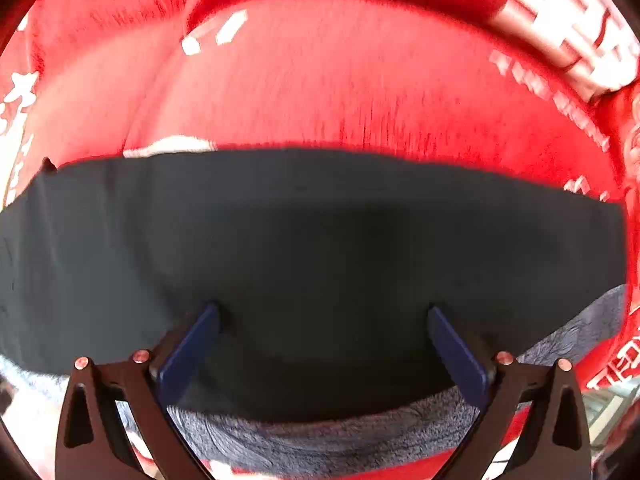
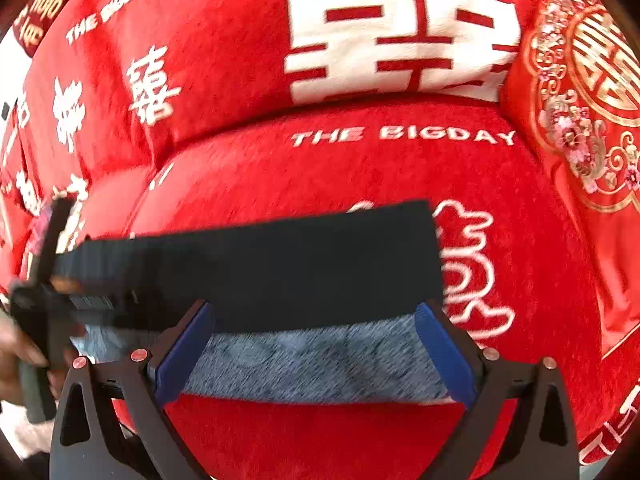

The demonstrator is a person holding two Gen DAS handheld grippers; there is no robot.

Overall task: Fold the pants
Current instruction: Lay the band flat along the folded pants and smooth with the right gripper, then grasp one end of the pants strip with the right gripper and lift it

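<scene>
The left tongs [image 1: 324, 314] stand with their blue fingers [image 1: 192, 352] spread wide and nothing between them, poised over the dark pants [image 1: 312, 248], whose fleecy grey inner side [image 1: 320, 436] shows along the near edge. The right tongs [image 2: 314, 312] are likewise spread wide and grip nothing; their fingers [image 2: 444, 348] frame the pants [image 2: 256, 268] where the dark outer cloth meets a band of the grey lining [image 2: 312, 364]. The pants lie flat on a red bed cover [image 2: 360, 168], across its near part. Only the right view shows the end of the garment, a straight dark edge with red cover beyond it, and the other tool [image 2: 44, 280] at the far left with part of a hand [image 2: 16, 356] on it; the left view shows the pants running almost from side to side. Writing is readable only in the right view: "THE BIGDAY" [image 2: 402, 135] in white, twice, among large white Chinese characters [image 2: 400, 32]. A red cushion [image 2: 588, 100] with gold embroidery lies at the cover's far right.
</scene>
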